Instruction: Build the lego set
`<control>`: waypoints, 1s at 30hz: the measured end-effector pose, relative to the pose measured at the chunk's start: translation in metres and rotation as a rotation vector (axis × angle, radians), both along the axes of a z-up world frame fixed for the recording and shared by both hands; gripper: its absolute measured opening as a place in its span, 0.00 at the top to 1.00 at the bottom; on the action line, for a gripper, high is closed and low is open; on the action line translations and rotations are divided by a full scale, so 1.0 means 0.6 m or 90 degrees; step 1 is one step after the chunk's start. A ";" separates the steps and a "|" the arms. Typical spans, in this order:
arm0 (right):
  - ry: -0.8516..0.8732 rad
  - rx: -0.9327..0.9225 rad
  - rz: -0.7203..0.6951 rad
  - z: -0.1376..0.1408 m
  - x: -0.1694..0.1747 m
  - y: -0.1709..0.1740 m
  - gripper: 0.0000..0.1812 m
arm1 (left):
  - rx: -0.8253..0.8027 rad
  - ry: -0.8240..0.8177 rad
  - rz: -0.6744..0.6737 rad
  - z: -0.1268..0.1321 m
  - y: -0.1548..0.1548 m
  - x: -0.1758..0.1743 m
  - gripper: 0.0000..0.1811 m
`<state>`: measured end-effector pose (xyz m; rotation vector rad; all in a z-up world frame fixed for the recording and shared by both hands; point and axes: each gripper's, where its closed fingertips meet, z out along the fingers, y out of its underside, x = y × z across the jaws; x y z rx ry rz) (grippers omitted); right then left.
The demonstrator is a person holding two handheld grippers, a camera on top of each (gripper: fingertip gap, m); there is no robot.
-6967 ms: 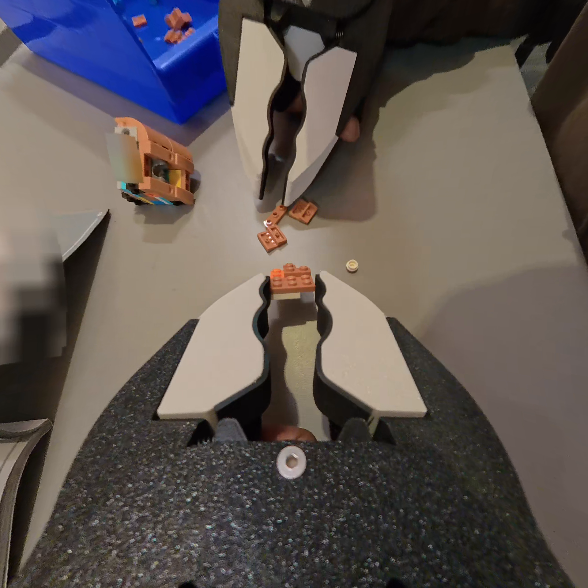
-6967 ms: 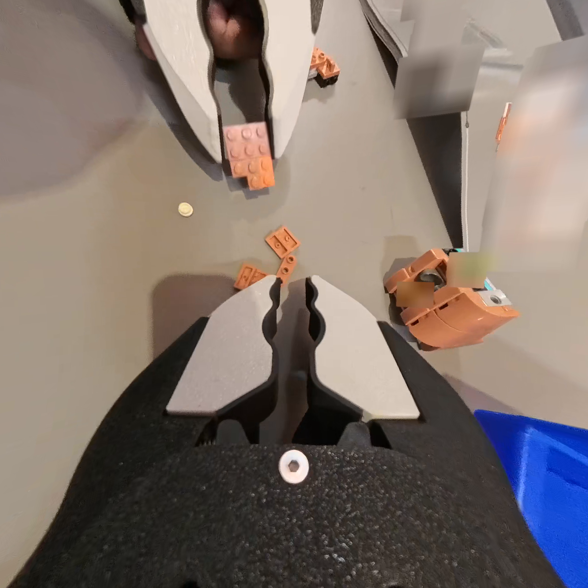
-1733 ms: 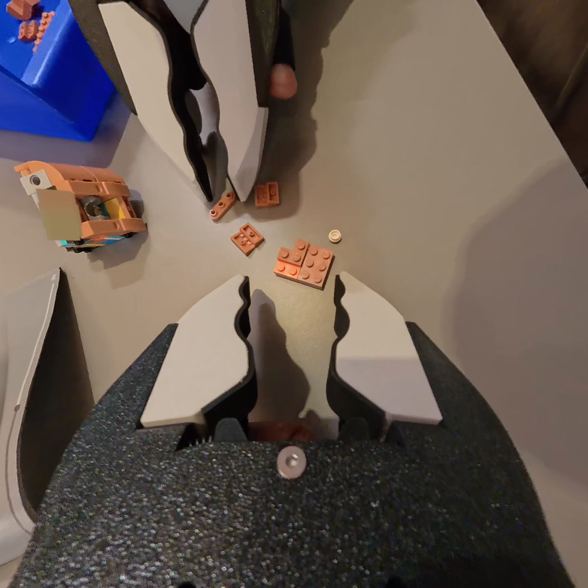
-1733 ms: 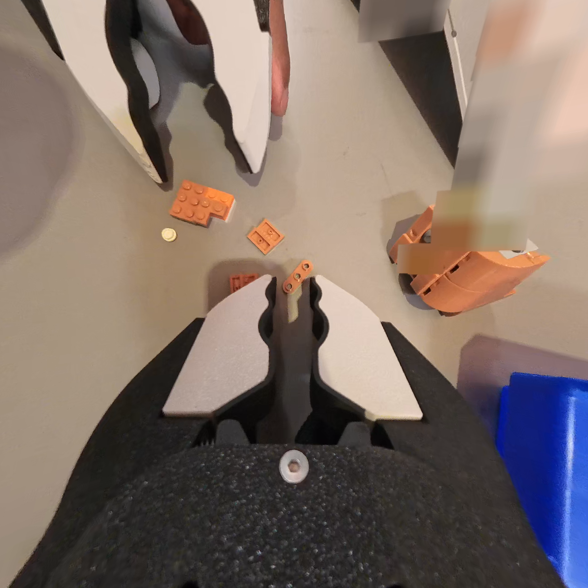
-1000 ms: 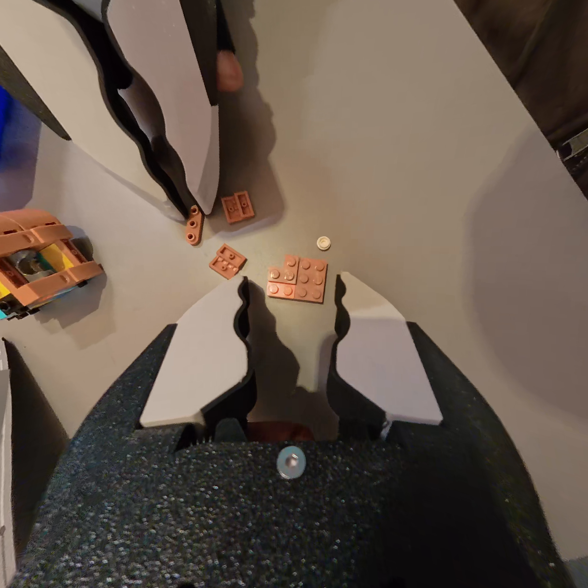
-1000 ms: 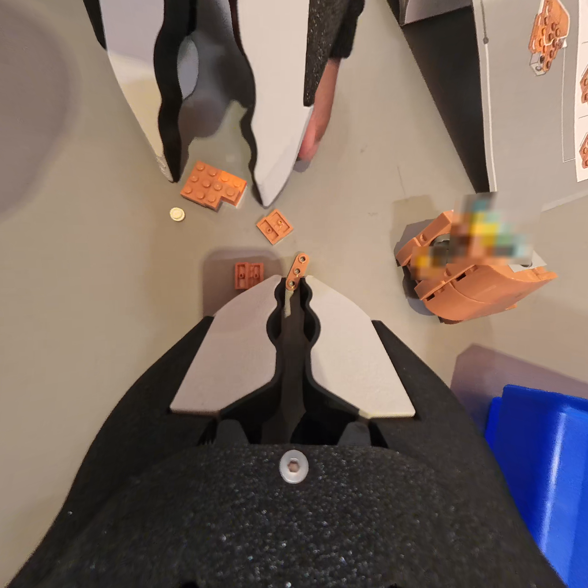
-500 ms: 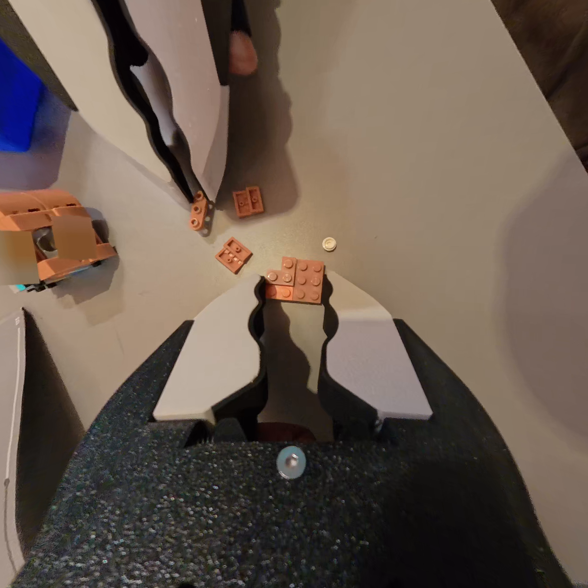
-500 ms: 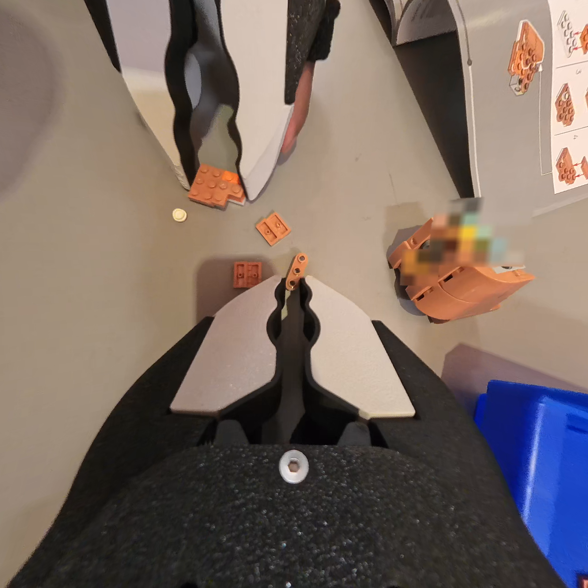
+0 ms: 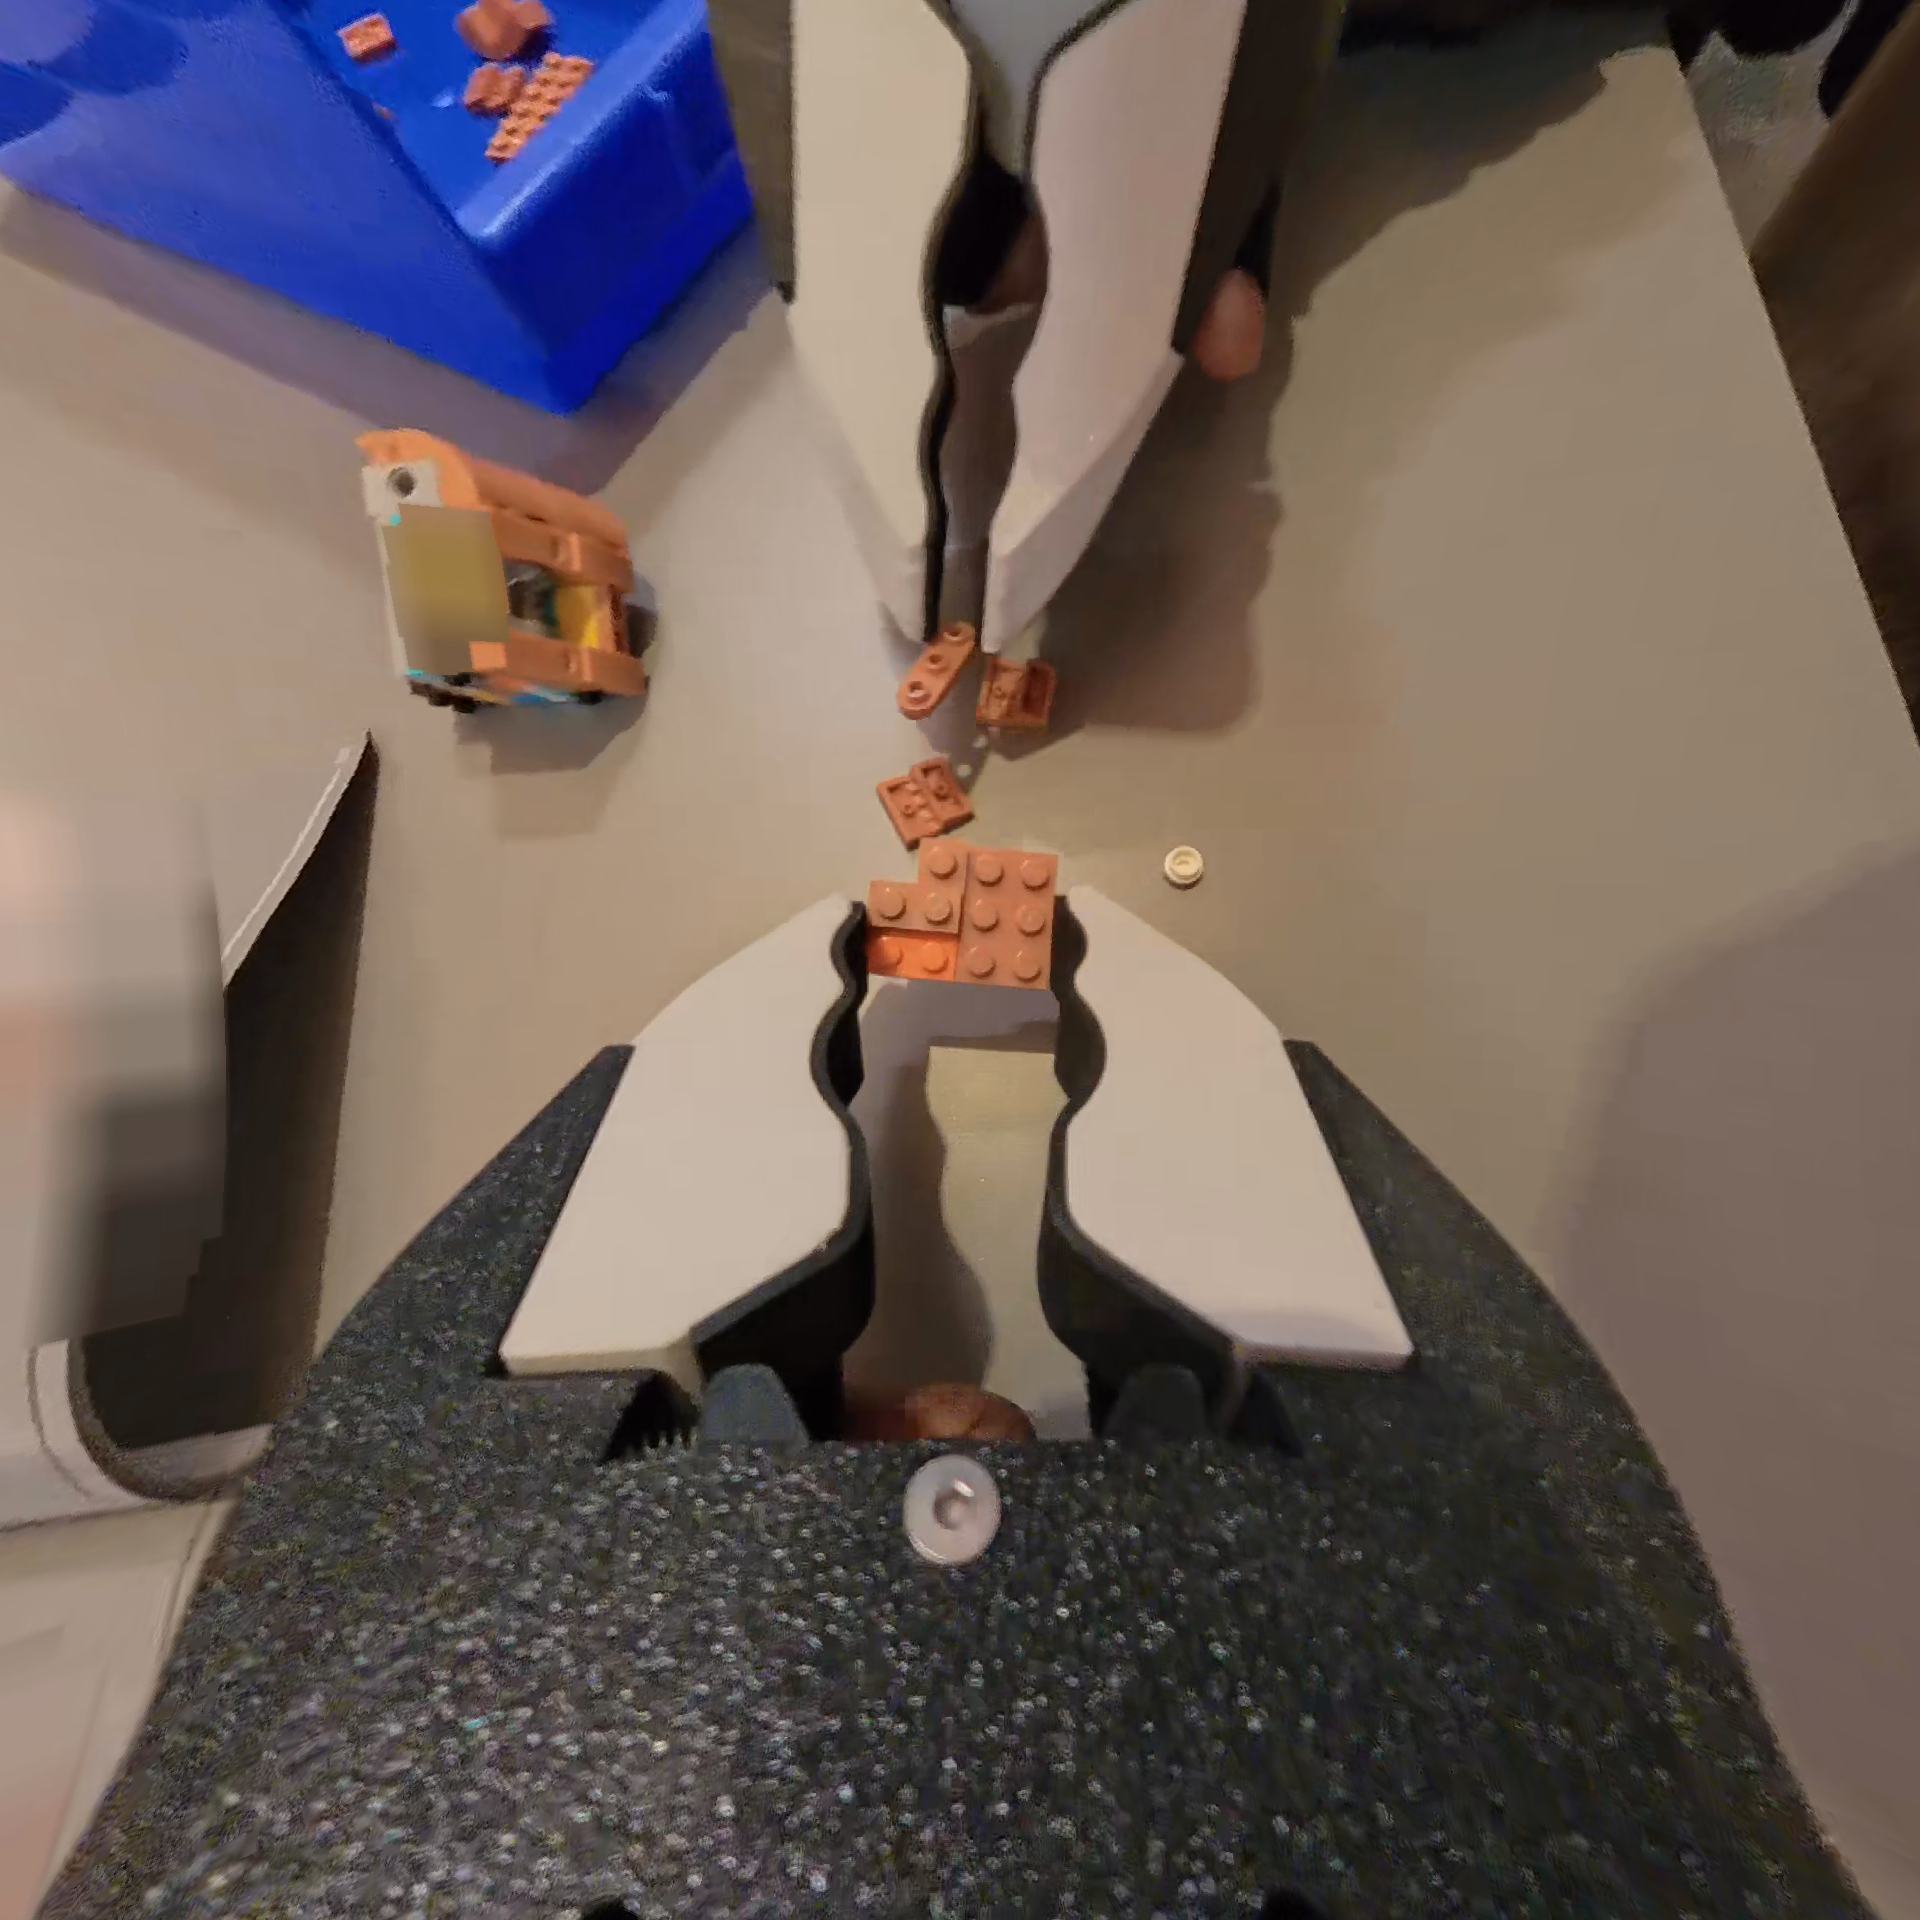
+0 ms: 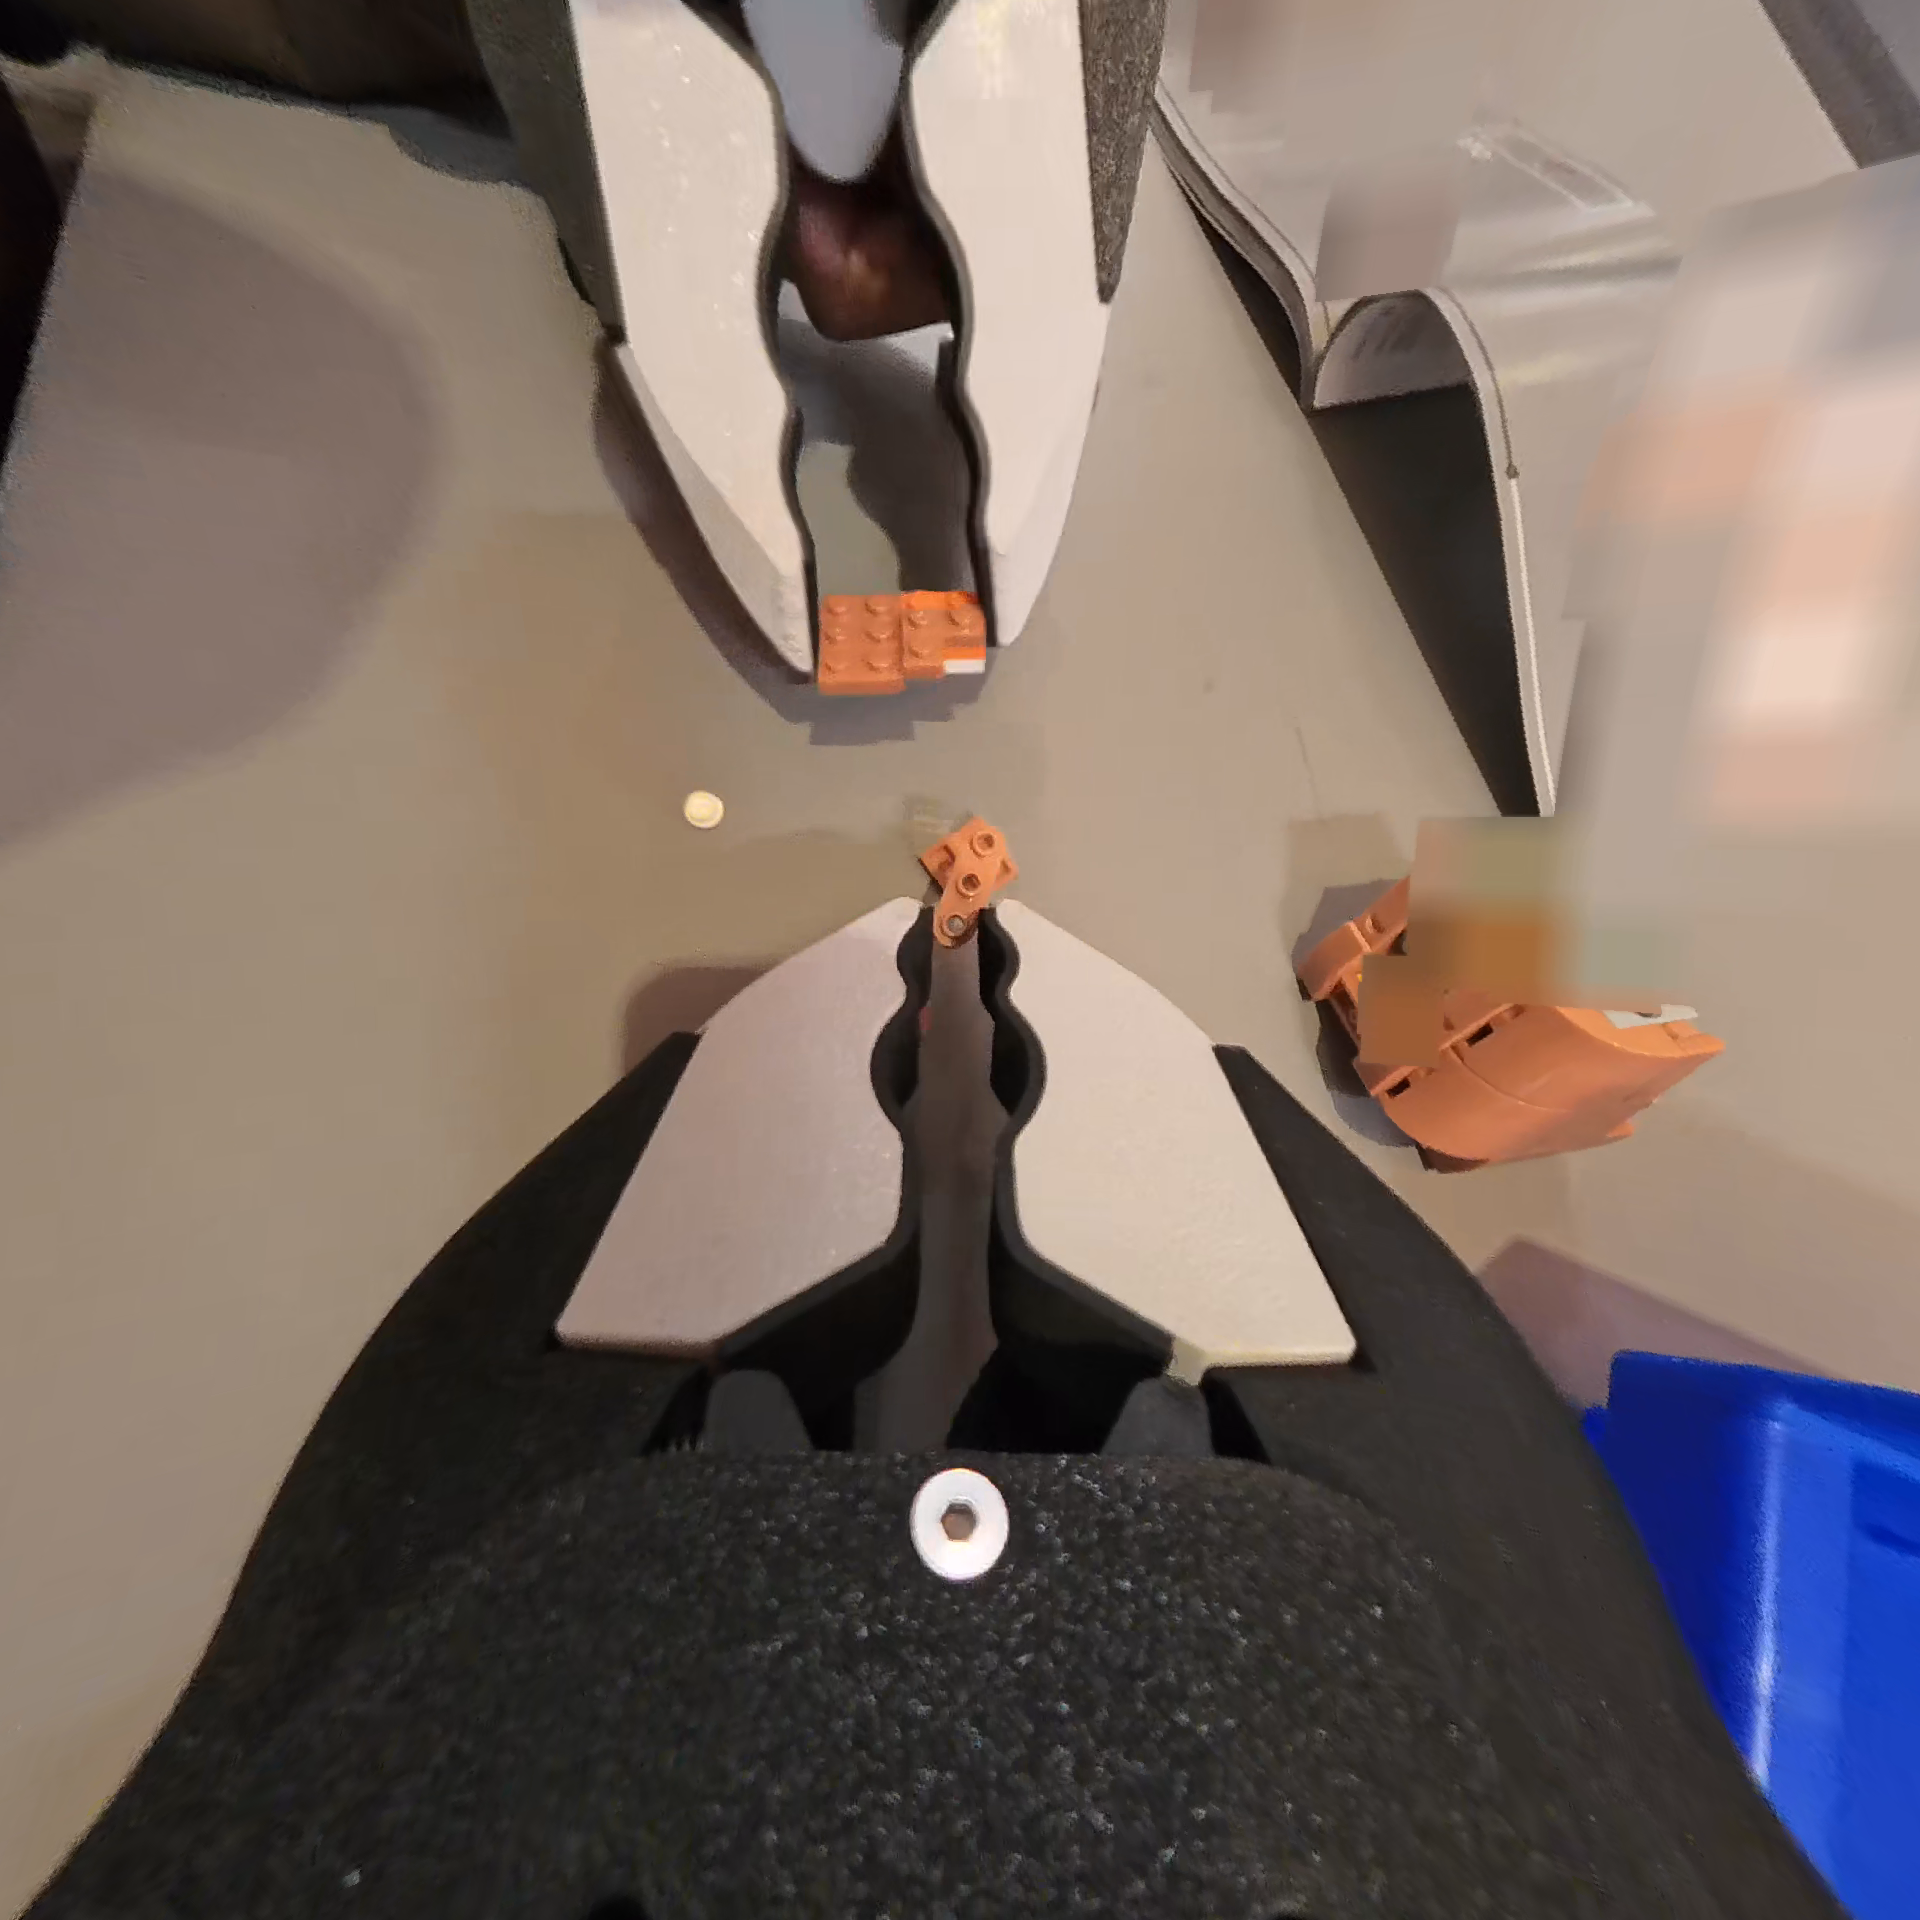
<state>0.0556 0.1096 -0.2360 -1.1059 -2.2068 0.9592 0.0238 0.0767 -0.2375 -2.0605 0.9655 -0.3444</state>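
My left gripper (image 9: pixel 961 925) is shut on an orange L-shaped plate assembly (image 9: pixel 966 914) and holds it just above the grey table; its shadow lies underneath. The assembly also shows in the right wrist view (image 10: pixel 899 642), between the left gripper's fingertips (image 10: pixel 899 655). My right gripper (image 10: pixel 956 914) is shut on a small orange rounded two-hole plate (image 10: pixel 961 902). In the left wrist view that gripper (image 9: pixel 956 629) points down with the small plate (image 9: pixel 935 673) at its tips, a short way beyond the assembly.
Two small orange plates (image 9: pixel 1016 694) (image 9: pixel 925 798) and a cream round stud (image 9: pixel 1183 864) lie on the table between the grippers. A part-built orange model (image 9: pixel 509 592) sits left, by a blue bin (image 9: pixel 364 208) of bricks. An instruction booklet (image 9: pixel 291 862) lies at left. Some 6 cm of space lies between my two pairs of fingers. The cream round stud (image 9: pixel 1183 864) is about 4 cm from my left fingertips. Look for it in the right wrist view (image 10: pixel 698 805) too.
My left gripper has closed on the L-shaped assembly and lifted it off the table. My right gripper, still shut on the small rounded plate, has risen and now faces the left one.
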 end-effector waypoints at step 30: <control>0.050 -0.006 0.061 0.016 -0.015 -0.050 0.96 | -0.044 0.015 0.030 -0.013 -0.002 0.008 0.81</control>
